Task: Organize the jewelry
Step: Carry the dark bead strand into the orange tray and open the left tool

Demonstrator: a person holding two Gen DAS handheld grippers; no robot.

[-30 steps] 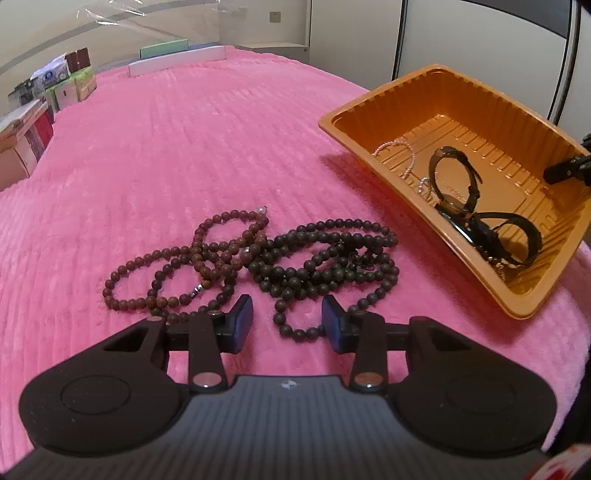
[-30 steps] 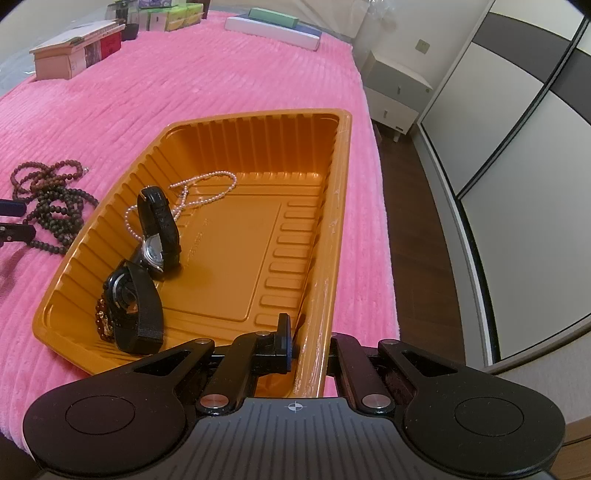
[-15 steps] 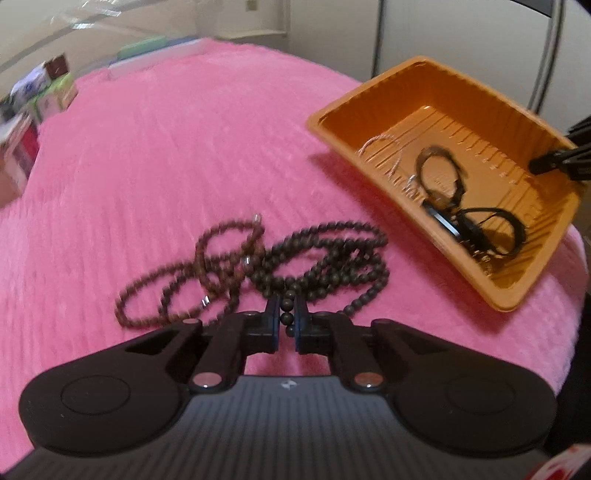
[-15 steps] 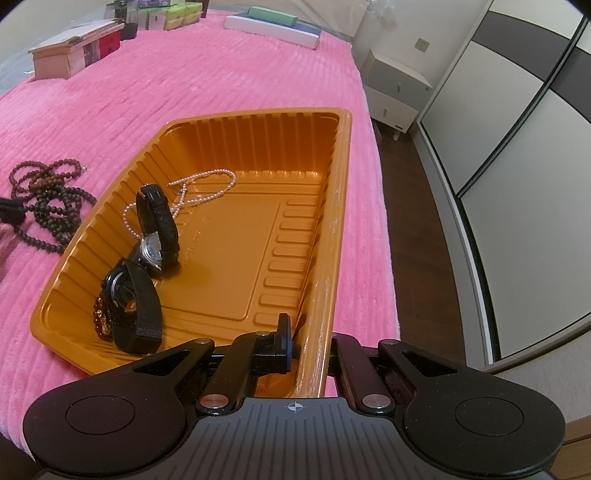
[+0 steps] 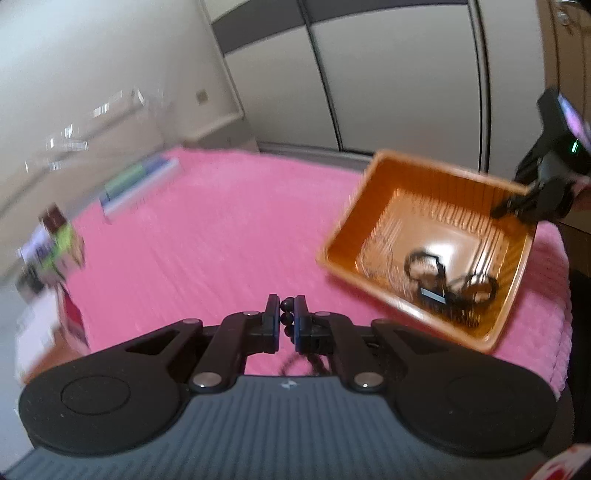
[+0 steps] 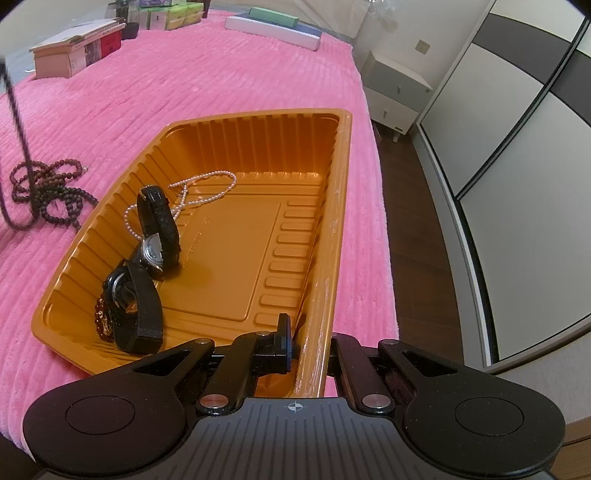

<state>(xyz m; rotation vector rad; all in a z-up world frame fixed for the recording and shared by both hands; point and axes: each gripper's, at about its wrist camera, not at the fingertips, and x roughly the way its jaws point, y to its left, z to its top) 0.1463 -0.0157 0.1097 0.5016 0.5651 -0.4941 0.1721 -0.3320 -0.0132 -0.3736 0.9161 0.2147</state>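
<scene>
My left gripper (image 5: 286, 319) is shut on a dark bead necklace (image 5: 286, 314), held well above the pink bed. In the right wrist view the necklace strand (image 6: 16, 110) hangs taut from the upper left down to the bead pile, where its lower loops (image 6: 62, 206) still rest beside a reddish-brown bead necklace (image 6: 44, 173). My right gripper (image 6: 308, 336) is shut on the near wall of the orange tray (image 6: 332, 221). The tray holds two black watches (image 6: 159, 221) (image 6: 136, 306), a pearl necklace (image 6: 207, 188) and an amber bracelet (image 6: 101, 317).
Boxes (image 6: 77, 48) and flat packages (image 6: 273, 26) stand along the far side of the bed (image 6: 221, 81). Right of the tray the bed drops off to a wood floor, with a white nightstand (image 6: 395, 88) and wardrobe doors (image 6: 517, 147) beyond.
My left gripper closed on the dark bead strand and rose, rolling as it went, pulling the strand up off the blanket. My right gripper and the tray have not moved.
</scene>
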